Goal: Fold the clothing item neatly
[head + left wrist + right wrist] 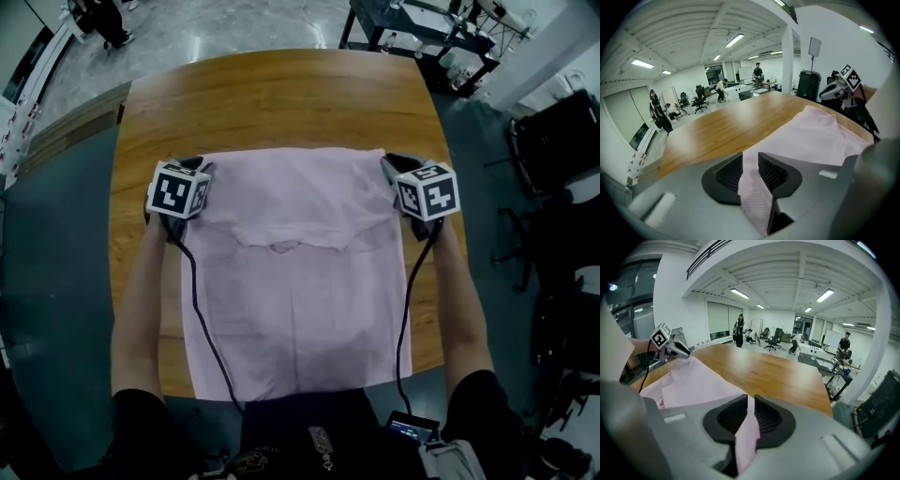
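Pink shirt (300,300) on the wooden table (281,94). Right gripper (392,165) at 2 o'clock pinches its corner. Left gripper (197,167) at 10 o'clock has jaws spread, cloth loose between.

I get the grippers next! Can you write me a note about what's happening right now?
Left gripper: pink shirt cloth sits between its jaws, a wider gap than the right's; cannot tell if they pinch it.
Right gripper: shut on the shirt's other far corner.
Shirt lies on the wooden table.
Done: far part folded over toward you.
Left: probably let go, smooth, then fold smaller.
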